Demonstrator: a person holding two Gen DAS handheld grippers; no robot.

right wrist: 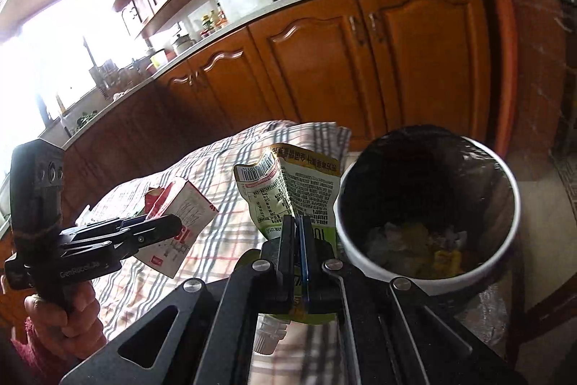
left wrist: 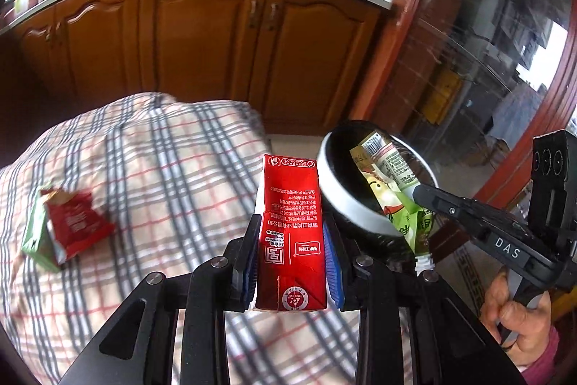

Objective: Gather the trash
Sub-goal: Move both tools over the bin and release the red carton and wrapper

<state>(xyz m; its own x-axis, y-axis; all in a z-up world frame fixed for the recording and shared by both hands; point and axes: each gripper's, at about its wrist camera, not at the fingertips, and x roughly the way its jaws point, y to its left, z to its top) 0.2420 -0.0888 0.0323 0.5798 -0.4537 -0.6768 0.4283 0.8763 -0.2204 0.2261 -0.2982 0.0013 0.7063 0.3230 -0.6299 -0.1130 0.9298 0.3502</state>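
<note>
**Trash in my tongs, bin beside the table**

My left tongs clamp a red milk carton, upright, its printed text upside down. My right tongs pinch a crumpled green drink pouch, white spout hanging down, just left of the bin. That bin is white-rimmed, black-lined, with scraps at its bottom. Another red-and-green carton lies tipped on the table, well left of the bin.

"DAS" on right gripper, "GenRobot.AI" on left gripper
</note>
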